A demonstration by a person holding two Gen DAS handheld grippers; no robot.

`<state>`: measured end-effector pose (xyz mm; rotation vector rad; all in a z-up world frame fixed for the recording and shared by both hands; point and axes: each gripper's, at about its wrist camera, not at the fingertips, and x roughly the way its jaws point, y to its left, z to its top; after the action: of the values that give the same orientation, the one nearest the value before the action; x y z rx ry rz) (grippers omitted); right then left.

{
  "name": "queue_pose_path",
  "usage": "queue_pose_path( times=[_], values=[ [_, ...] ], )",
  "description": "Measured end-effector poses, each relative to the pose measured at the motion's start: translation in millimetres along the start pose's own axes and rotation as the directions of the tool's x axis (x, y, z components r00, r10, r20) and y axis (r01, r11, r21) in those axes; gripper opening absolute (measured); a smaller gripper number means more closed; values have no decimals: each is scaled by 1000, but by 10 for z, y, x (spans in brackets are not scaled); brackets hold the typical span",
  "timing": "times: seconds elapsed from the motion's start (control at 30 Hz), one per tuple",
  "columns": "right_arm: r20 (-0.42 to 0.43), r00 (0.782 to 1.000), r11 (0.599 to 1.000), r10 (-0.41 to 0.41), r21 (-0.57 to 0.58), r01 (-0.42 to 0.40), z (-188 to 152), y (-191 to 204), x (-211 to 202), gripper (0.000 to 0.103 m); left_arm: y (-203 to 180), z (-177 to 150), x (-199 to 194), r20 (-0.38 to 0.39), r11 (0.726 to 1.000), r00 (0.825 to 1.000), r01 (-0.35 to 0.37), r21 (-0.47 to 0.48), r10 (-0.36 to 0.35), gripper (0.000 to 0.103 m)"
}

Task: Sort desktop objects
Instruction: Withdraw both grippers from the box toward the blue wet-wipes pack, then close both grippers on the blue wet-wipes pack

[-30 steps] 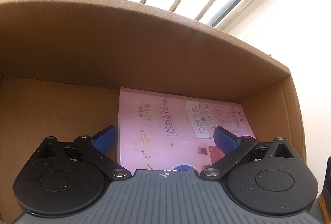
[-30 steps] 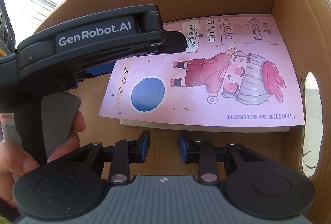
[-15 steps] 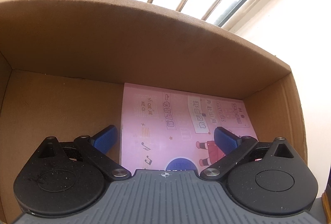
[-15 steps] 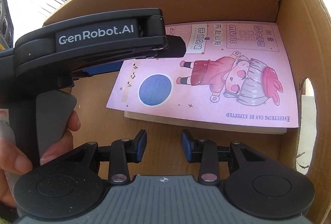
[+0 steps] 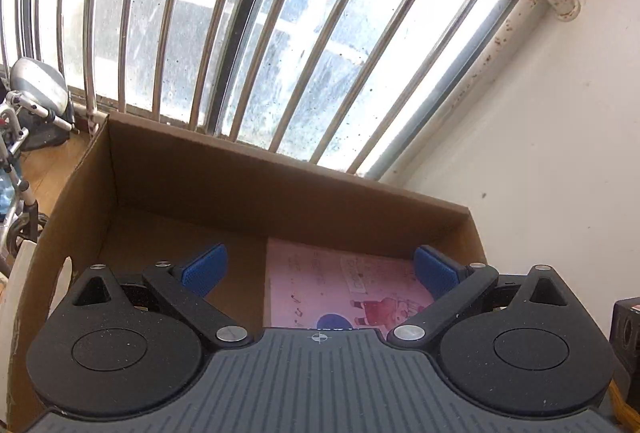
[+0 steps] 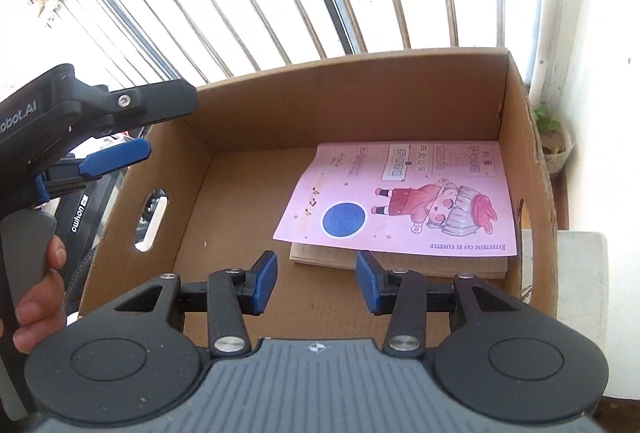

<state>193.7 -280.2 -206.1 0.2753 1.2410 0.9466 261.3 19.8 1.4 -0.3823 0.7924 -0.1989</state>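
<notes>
A pink notebook (image 6: 400, 201) with a cartoon girl on its cover lies flat on the floor of a cardboard box (image 6: 360, 97), in the right half against the far wall. It also shows in the left wrist view (image 5: 340, 289). My left gripper (image 5: 320, 269) is open and empty, above the box. In the right wrist view it shows at the left, above the box's left wall (image 6: 116, 157). My right gripper (image 6: 316, 281) is open and empty, above the box's near edge.
A barred window (image 5: 280, 33) stands behind the box. A white wall (image 5: 540, 153) is on the right. A small potted plant (image 6: 552, 141) sits right of the box. A black device (image 6: 84, 209) stands left of the box, and a desk lamp (image 5: 36, 89) is at the far left.
Both grippers have lifted up and back out of the box. The notebook stays flat on the box floor, and more of the window and box rim shows.
</notes>
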Motion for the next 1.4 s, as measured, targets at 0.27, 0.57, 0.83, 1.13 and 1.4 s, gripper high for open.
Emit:
queue_pose_path(
  times=[0.27, 0.57, 0.83, 1.13, 1.4],
  values=[
    [263, 964, 996, 27, -86, -4, -17, 327, -923, 65, -391, -512, 256, 134, 999, 990, 30, 13, -31, 101],
    [136, 986, 995, 94, -57, -87, -703, 531, -1050, 99, -83, -957, -39, -48, 998, 997, 63, 18, -62, 103],
    [-132, 982, 977, 135, 184, -110, -1183, 53, -355, 86, -105, -1762, 723, -390, 999, 921, 13, 44, 5, 102],
    [-272, 925, 922, 263, 353, -159, -1400, -231, 93, 63, -210, -2266, 1239, -527, 994, 850, 38, 100, 20, 95],
    [-301, 908, 924, 292, 334, -187, -1526, -228, 137, 52, -300, -2367, 1253, -535, 985, 844, 52, 168, 47, 99]
  ],
)
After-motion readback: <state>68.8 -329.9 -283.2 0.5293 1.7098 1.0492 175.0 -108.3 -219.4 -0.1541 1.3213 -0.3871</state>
